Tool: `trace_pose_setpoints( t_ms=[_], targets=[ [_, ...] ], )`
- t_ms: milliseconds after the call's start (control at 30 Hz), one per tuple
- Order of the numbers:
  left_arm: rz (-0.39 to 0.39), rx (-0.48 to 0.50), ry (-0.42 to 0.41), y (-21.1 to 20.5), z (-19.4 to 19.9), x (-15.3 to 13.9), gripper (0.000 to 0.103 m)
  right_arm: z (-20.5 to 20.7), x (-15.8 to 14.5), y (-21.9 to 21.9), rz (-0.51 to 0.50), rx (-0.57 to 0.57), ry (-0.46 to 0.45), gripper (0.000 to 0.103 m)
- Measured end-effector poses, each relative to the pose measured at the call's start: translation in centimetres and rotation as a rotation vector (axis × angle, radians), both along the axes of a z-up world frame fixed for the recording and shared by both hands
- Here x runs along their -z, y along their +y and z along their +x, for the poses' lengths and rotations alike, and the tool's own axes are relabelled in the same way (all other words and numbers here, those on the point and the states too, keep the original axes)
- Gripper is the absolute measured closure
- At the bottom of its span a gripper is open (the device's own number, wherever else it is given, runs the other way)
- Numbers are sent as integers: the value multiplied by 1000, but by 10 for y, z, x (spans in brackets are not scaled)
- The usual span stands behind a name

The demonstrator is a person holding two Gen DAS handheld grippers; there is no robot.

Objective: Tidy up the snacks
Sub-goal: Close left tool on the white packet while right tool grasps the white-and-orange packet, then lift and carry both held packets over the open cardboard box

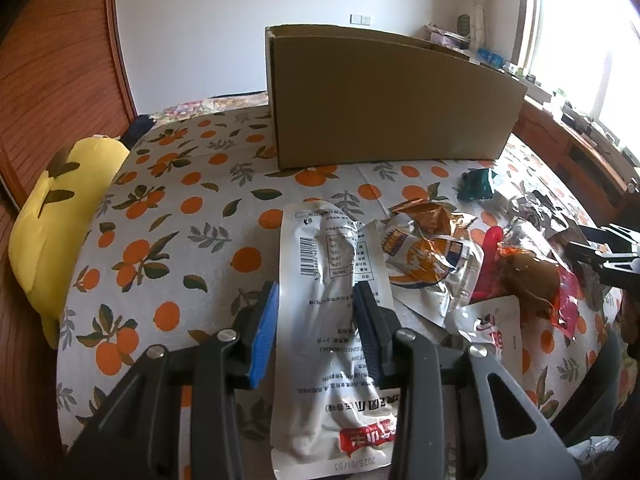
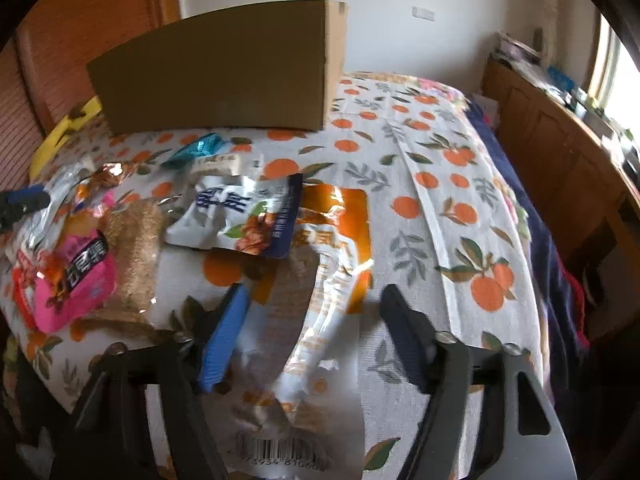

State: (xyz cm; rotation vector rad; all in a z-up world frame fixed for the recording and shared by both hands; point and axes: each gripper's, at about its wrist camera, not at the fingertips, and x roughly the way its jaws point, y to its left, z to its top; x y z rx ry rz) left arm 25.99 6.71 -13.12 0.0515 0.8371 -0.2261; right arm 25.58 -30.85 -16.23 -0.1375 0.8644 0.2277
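Left gripper [image 1: 316, 300] pinches the long white foil snack pouch with barcode [image 1: 328, 280] across its middle, lifted over the orange-print tablecloth [image 1: 160, 208]. Right gripper [image 2: 316, 320] stands spread, straddling the orange-and-silver foil snack packet [image 2: 332, 248] without pressing it.

Judgement: carry the white pouch toward 12 o'clock, clear the wall of the big brown cardboard box [image 1: 392, 96] before letting go. For the right, centre the packet, close low so the slick foil doesn't slide.

Counts, largest first: one box; one yellow plush cushion [image 1: 60, 216] at 9 o'clock; two grippers; roughly seven loose packets at 3 o'clock in the left view, overlapping, exact count unclear.
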Motion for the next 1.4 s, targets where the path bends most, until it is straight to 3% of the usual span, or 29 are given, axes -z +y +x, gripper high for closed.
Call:
trace_pose_setpoints(
  t_ms=[200,300,933,1400],
  targets=[
    [-16,3,-18,0,-8,-8,67,-2,-3,-2,-4,-60,25,60],
    [-22,-2,-30,1,-10,-13,67,-4,-4,-10,-7,-51,25,62],
    [-59,21,-148,-8,-6,-67,67,-12,-65,-25,28,-44,-107,62],
    [-74,66,-271,-29,45,-130,67,24,-118,0,51,-127,-211,61]
  ],
)
